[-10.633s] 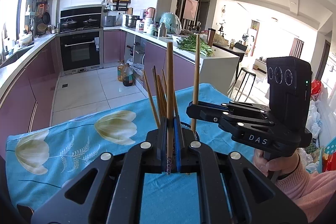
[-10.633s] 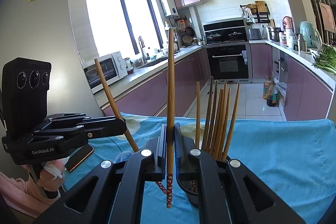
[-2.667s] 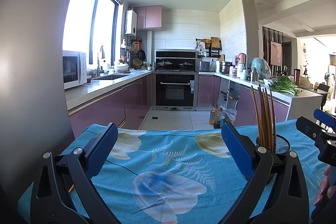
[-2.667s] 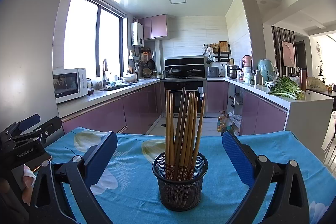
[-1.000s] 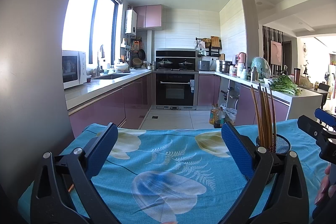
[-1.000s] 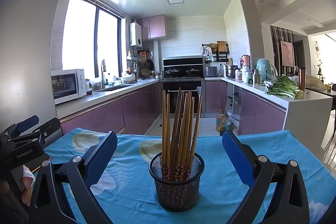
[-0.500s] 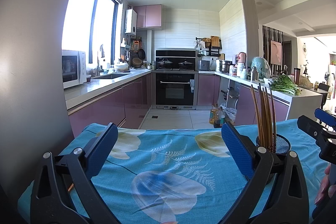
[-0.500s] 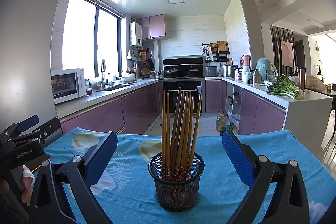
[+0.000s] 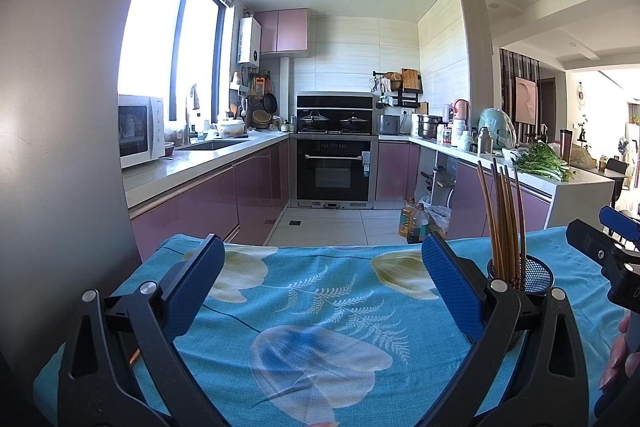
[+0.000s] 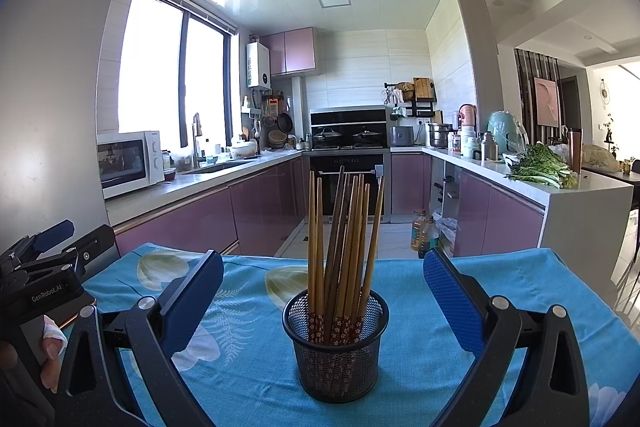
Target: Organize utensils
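A black mesh cup (image 10: 335, 347) stands on the blue flowered tablecloth (image 10: 248, 367), holding several wooden chopsticks (image 10: 340, 247) upright. My right gripper (image 10: 323, 287) is open, its blue pads wide apart on either side of the cup and empty. In the left wrist view the same mesh cup (image 9: 536, 277) with its chopsticks (image 9: 502, 219) shows partly behind the right finger. My left gripper (image 9: 318, 267) is open over bare cloth (image 9: 320, 307), left of the cup, holding nothing. The other gripper (image 9: 600, 247) pokes in at the right edge.
The table's far edge drops to a tiled kitchen floor (image 9: 332, 223). Purple cabinets (image 10: 248, 211) and an oven (image 9: 334, 171) stand behind. A grey fridge wall (image 9: 60, 107) rises close at the left. A counter with greens (image 10: 540, 171) lies to the right. A hand (image 10: 50, 351) holds the left gripper.
Long ago each gripper was shut on a chopstick above the cup; now both are open and drawn back. Over the last second nothing has visibly moved.
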Demonstrator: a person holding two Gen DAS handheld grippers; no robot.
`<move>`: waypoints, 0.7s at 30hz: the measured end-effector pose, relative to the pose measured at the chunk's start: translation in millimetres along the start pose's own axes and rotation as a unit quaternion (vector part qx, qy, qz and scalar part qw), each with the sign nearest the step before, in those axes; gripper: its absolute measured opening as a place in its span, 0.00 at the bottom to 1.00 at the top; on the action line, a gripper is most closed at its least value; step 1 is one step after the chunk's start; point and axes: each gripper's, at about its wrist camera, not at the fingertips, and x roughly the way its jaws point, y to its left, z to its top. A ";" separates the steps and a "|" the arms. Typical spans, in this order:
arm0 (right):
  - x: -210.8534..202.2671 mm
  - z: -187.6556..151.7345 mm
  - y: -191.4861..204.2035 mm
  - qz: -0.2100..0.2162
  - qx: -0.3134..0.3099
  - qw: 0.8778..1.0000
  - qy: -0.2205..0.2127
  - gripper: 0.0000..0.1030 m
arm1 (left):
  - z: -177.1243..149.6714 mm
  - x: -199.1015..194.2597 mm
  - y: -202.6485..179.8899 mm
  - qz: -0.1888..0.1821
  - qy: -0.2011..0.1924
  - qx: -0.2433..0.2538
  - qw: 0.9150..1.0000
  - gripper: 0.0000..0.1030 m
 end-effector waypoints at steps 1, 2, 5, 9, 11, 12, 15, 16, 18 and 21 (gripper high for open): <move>0.1 0.0 0.0 0.000 0.000 1.000 0.000 0.94 | -0.2 0.1 -0.1 0.000 0.000 0.000 1.000 0.95; 0.2 -0.1 0.1 0.000 -0.001 1.000 0.000 0.94 | 0.0 0.0 0.3 -0.001 0.000 -0.001 1.000 0.95; -0.3 0.0 -0.4 0.000 0.000 1.000 0.000 0.94 | -0.1 0.1 0.0 -0.001 0.000 0.000 1.000 0.94; 0.0 -0.6 -2.5 0.000 0.001 1.000 0.001 0.94 | 0.0 0.0 0.1 -0.001 0.000 -0.001 1.000 0.94; 0.4 -0.5 -2.7 0.000 0.001 1.000 0.001 0.94 | -0.1 0.0 -0.1 0.000 0.001 0.000 1.000 0.94; 0.4 -0.5 -2.8 0.000 0.001 1.000 0.001 0.94 | -0.1 -0.1 0.0 0.000 0.000 0.000 1.000 0.94; 0.3 -0.5 -2.7 0.000 0.001 1.000 0.000 0.94 | 0.0 -0.2 -0.1 0.000 0.000 0.000 1.000 0.95; 0.5 -0.5 -2.7 0.000 0.001 1.000 0.001 0.94 | 0.0 0.2 -0.3 -0.001 0.001 0.000 1.000 0.94; 0.4 -0.9 -3.4 0.000 0.001 1.000 0.001 0.94 | 0.1 -0.3 0.0 0.000 0.001 0.000 1.000 0.94; 0.6 -0.9 -3.2 0.000 0.002 1.000 0.002 0.94 | 0.0 -0.1 -0.4 0.000 0.000 0.000 1.000 0.94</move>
